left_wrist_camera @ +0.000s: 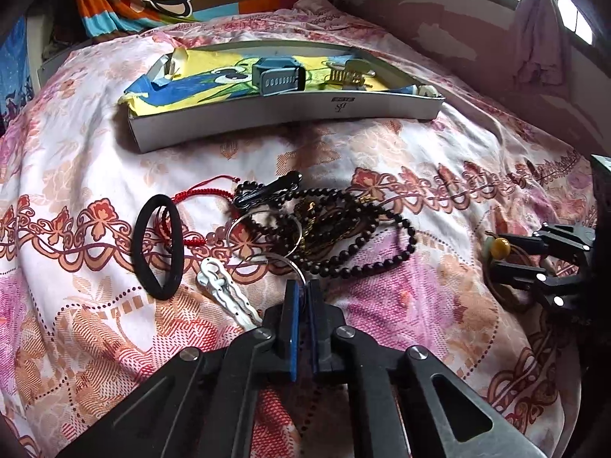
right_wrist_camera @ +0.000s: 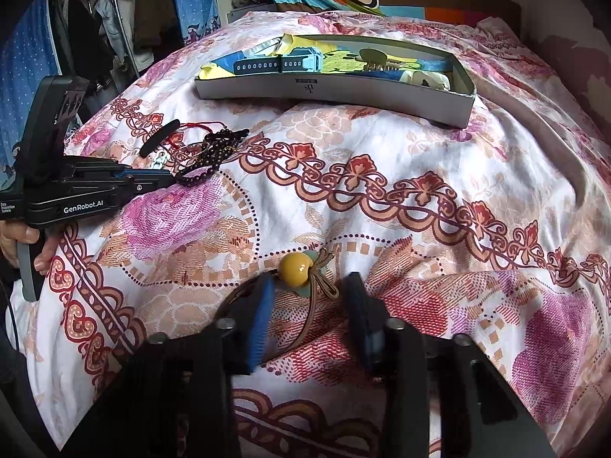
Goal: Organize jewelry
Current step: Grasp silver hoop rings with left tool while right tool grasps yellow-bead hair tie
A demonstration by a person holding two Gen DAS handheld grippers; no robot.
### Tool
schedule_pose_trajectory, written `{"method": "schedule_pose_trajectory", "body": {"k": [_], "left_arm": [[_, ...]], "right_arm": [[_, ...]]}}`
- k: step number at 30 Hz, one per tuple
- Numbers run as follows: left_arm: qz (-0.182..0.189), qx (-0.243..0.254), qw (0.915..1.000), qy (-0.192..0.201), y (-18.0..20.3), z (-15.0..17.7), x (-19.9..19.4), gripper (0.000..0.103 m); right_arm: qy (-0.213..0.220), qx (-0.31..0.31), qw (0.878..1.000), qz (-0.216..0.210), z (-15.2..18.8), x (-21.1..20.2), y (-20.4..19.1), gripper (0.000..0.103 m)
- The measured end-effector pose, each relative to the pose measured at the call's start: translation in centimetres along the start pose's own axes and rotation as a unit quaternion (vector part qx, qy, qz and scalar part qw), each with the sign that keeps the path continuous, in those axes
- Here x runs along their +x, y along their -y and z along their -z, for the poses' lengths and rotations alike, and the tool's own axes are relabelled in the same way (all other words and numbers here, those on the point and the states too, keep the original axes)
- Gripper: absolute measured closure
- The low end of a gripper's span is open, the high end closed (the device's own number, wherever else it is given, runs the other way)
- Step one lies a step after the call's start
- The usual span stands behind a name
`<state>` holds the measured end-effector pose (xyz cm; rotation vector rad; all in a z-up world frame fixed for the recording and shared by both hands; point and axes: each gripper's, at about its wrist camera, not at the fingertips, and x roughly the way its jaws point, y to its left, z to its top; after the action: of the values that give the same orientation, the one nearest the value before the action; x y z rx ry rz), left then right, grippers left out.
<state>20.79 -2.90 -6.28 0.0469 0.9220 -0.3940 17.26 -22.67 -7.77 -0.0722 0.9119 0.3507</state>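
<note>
While the left gripper (left_wrist_camera: 303, 286) sits clenched at the near edge of the jewelry pile, its blue pads are pinched together on a thin silver ring (left_wrist_camera: 284, 263). Farthest left in the left wrist view lies a black hair tie (left_wrist_camera: 157, 246), with a red cord bracelet (left_wrist_camera: 191, 206) touching it. Just right of that, a white wavy clip (left_wrist_camera: 225, 295) lies beside the left finger. Next comes a tangle of dark bead strands (left_wrist_camera: 355, 236) with a black clip (left_wrist_camera: 280, 185) on its far side. Beyond the pile, a shallow white box (left_wrist_camera: 286, 114) rests on the floral bedspread (left_wrist_camera: 76, 152), holding a blue watch (left_wrist_camera: 278, 76) and, to its right, a gold claw clip (left_wrist_camera: 347, 74). Well to the right of the pile, the right gripper (right_wrist_camera: 309, 294) straddles a brown cord bracelet (right_wrist_camera: 301, 320) with a yellow bead (right_wrist_camera: 293, 265). Its left pad touches the cord; the right pad stands clear, so nothing is grasped. At the left edge of the right wrist view, a hand (right_wrist_camera: 26, 244) grips the left tool's handle.
</note>
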Motion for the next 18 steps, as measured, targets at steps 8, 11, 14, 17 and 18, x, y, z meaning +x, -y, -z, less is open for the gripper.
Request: {"method": "schedule_pose_trajectory", "body": {"k": [8, 11, 14, 17, 18], "left_arm": [[0.047, -0.005, 0.9988, 0.014, 1.2, 0.4, -2.0, 0.099], [0.078, -0.013, 0.9968, 0.01, 2.1, 0.8, -2.9, 0.099], [0.09, -0.017, 0.9957, 0.01, 3.4, 1.7, -3.9, 0.099], [0.084, -0.014, 0.9963, 0.008, 4.8, 2.7, -4.7, 0.099], [0.083, -0.017, 0.9964, 0.006, 5.0, 2.8, -4.9, 0.099]], "right_arm": [[0.001, -0.005, 1.0, -0.017, 0.1, 0.0, -0.5, 0.084], [0.004, -0.011, 1.0, -0.02, 0.2, -0.2, -0.9, 0.084], [0.006, -0.011, 1.0, -0.025, 0.2, -0.3, -1.1, 0.085], [0.015, -0.012, 0.999, -0.031, 0.2, -0.8, -1.2, 0.096], [0.019, -0.011, 0.999, -0.034, 0.2, -1.0, -1.2, 0.098]]}}
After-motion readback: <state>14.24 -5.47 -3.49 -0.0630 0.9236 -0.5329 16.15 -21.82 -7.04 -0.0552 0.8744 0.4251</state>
